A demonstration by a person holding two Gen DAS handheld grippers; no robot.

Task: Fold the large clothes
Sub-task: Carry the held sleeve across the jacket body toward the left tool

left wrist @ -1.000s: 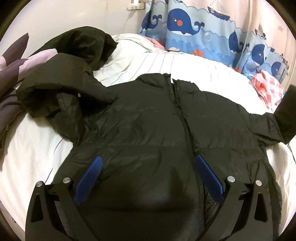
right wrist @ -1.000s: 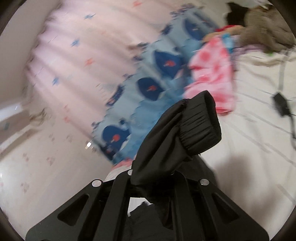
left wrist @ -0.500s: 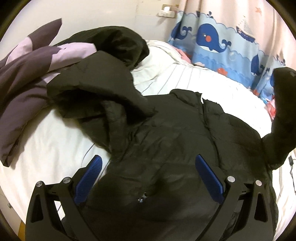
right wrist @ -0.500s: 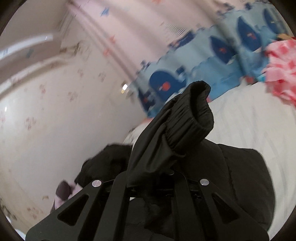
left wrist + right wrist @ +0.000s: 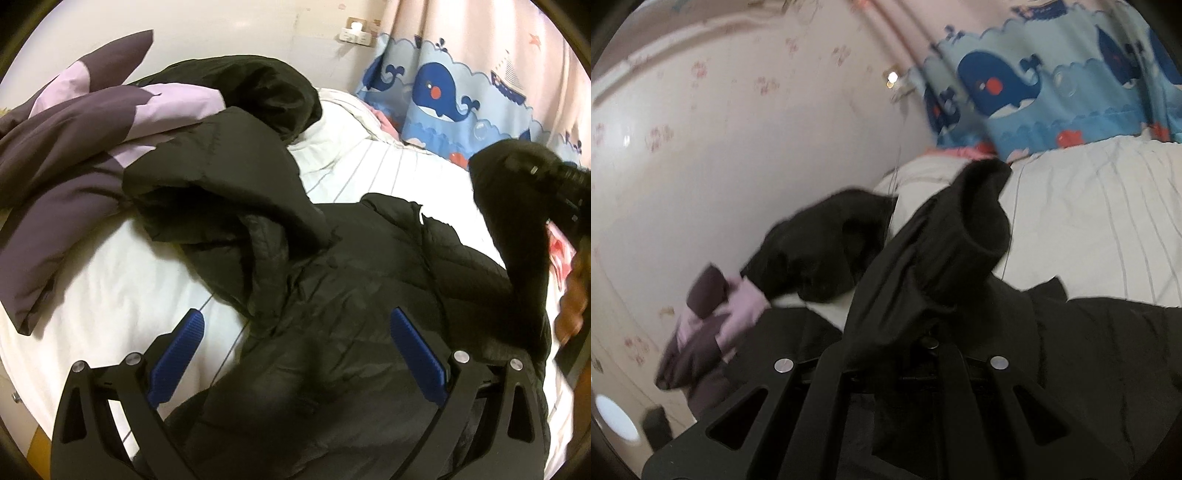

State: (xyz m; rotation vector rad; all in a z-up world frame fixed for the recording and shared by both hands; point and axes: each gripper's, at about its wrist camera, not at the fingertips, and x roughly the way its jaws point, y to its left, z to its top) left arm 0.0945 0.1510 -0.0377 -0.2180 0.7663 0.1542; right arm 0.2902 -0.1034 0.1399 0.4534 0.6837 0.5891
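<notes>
Folding jacket [image 5: 351, 302] spread on bed [image 5: 110, 288]: right gripper [image 5: 932, 343] clamped on sleeve [image 5: 964, 236], lifted over the body, presumably to lay it inward; left gripper [image 5: 295, 354] hovers over hem, fingers apart, empty.

Dim warm light; motion blur (right view); fisheye-warped edges.

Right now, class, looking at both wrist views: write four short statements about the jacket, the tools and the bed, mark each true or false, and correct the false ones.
1. The right tool is shut on the jacket's sleeve. True.
2. The left tool grips the jacket. False: it is open, holding nothing.
3. The jacket lies on a white striped bed. True.
4. The curtain shows giraffes. False: it shows whales.
</notes>
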